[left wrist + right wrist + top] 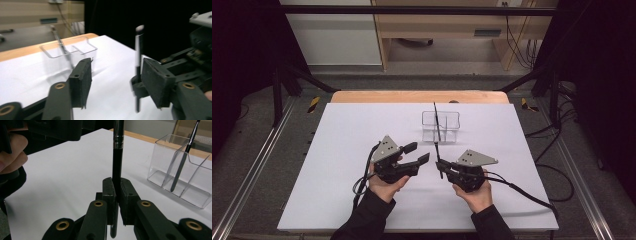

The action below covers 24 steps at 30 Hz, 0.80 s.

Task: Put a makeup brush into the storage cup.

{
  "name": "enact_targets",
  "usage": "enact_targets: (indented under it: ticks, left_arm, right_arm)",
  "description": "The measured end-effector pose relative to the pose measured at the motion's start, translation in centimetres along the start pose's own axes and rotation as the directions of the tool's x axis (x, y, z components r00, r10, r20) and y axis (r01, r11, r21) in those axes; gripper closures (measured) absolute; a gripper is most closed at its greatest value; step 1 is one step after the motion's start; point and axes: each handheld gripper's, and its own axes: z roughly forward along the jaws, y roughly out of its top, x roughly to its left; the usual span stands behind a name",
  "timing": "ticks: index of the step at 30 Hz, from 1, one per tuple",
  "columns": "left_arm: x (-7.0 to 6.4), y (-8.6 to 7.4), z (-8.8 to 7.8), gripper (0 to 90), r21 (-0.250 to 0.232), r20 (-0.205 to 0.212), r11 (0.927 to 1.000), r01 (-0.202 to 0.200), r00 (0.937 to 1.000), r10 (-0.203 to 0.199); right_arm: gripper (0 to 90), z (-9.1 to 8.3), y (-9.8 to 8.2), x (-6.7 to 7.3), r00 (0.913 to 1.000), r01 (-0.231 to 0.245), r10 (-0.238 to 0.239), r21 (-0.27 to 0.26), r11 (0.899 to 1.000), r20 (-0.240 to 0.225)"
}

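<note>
1. Right gripper view: the right gripper (115, 195) clamps a thin black pen (117, 157) upright, low on its barrel, above the bench (62, 170)
2. Light, stiff, smooth: it may slip or pivot; grip mid-barrel
3. Left gripper (115, 80) stands wide, holding nothing, beside the pen

Overhead forward-down; tool cameras share organizer (67, 50)

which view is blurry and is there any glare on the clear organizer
The left gripper view is the soft one: the black pen and the clear organizer smear. The right gripper view is sharp on the pen clamped in the right gripper, with pale reflections on the organizer walls. The high view is evenly lit on the white sheet, dark at the sides.
</note>
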Motion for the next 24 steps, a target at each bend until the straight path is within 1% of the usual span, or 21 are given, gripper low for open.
enact_targets:
  ticks: [4, 7, 10, 12, 14, 16, 19, 24]
  left_arm:
    - [0.7, -0.2, -1.0, 33.1, 0.003, -0.017, 0.9999, -0.017, 0.9997, 0.017]
    - [1.3, -0.3, -1.5, 28.7, 0.020, -0.022, 0.9997, -0.012, 0.9997, 0.012]
    - [1.7, -0.5, -2.1, 23.4, 0.040, -0.035, 0.9988, -0.029, 0.9989, 0.031]
    - [1.9, -0.8, -2.5, 20.2, 0.059, -0.051, 0.9974, -0.042, 0.9977, 0.045]
    - [2.1, -1.1, -2.8, 18.6, 0.072, -0.061, 0.9963, -0.046, 0.9969, 0.051]
    - [2.4, -1.4, -3.3, 16.6, 0.076, -0.070, 0.9957, -0.053, 0.9958, 0.058]
    - [3.1, -1.9, -3.9, 14.9, 0.096, -0.084, 0.9940, -0.053, 0.9945, 0.061]
    - [3.9, -2.6, -4.9, 13.4, 0.104, -0.109, 0.9933, -0.050, 0.9921, 0.061]
  right_arm:
    - [84.4, -0.1, 0.0, -0.1, 0.9999, -0.004, 0.004, -0.006, 1.000, 0.012]
    - [84.4, -0.2, 0.1, -0.2, 0.9998, -0.007, 0.007, -0.013, 1.000, 0.016]
    - [84.4, -0.4, 0.2, -0.2, 0.9997, -0.007, 0.007, -0.020, 1.000, 0.023]
    - [84.4, -0.5, 0.2, -0.3, 0.9997, -0.009, 0.009, -0.024, 1.000, 0.023]
    - [84.4, -0.5, 0.2, -0.3, 0.9996, -0.010, 0.011, -0.024, 1.000, 0.026]
    - [84.3, -0.5, 0.3, -0.3, 0.9995, -0.011, 0.012, -0.029, 1.000, 0.031]
    - [84.4, -0.7, 0.4, -0.5, 0.9992, -0.015, 0.017, -0.038, 0.999, 0.038]
    - [84.3, -1.2, 0.8, -0.9, 0.9984, -0.017, 0.020, -0.057, 0.998, 0.052]
